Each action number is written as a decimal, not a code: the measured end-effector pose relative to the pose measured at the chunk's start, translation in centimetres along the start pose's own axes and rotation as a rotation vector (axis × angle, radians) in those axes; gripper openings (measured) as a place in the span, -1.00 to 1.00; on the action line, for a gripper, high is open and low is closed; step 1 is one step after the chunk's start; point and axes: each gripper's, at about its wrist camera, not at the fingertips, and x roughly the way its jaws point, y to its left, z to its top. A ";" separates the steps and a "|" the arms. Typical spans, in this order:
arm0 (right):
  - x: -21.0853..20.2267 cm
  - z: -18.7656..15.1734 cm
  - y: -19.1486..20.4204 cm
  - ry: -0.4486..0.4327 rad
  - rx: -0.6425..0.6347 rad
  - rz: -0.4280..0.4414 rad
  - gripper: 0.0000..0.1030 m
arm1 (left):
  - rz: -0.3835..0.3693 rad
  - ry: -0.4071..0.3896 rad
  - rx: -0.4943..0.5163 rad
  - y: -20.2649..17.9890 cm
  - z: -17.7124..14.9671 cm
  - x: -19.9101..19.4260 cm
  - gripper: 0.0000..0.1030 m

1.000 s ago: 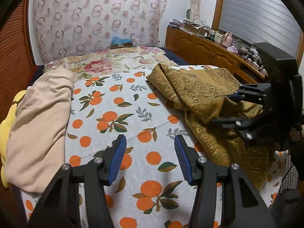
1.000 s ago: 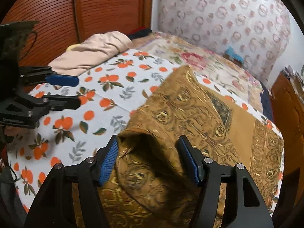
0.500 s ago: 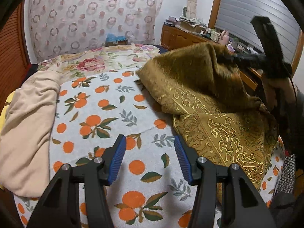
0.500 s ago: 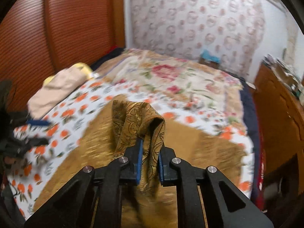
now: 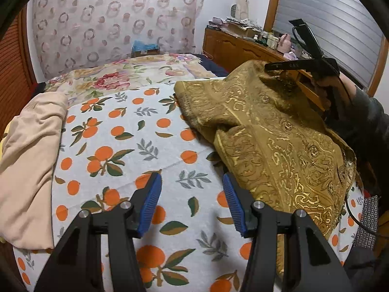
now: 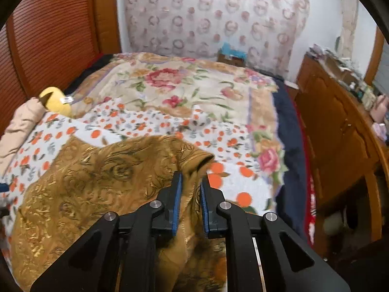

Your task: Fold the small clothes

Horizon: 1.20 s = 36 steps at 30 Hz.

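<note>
A gold patterned cloth (image 5: 272, 136) lies spread on the right of the orange-print sheet (image 5: 136, 146) and fills the lower left of the right wrist view (image 6: 80, 189). My right gripper (image 6: 190, 187) is shut on a fold of this cloth near its far corner and holds that part raised; it also shows in the left wrist view (image 5: 274, 69) at the cloth's far right. My left gripper (image 5: 192, 197) is open and empty, low over the sheet, its right finger next to the cloth's near edge.
A beige garment (image 5: 29, 150) lies at the sheet's left edge, with a yellow soft toy (image 6: 56, 102) beside it. A floral bedspread (image 6: 184, 87) covers the far bed. A wooden cabinet (image 6: 340, 126) stands along the right, a wooden headboard (image 6: 48, 36) on the left.
My right gripper closed on the gold cloth, lifted it, then swung right and lower, spreading the cloth out. My left gripper stayed open and crept toward the cloth's near edge.
</note>
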 end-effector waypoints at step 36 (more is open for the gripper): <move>-12.2 -18.4 5.0 -0.012 0.046 0.088 -0.46 | -0.093 0.063 0.000 -6.6 -5.3 -0.4 -0.28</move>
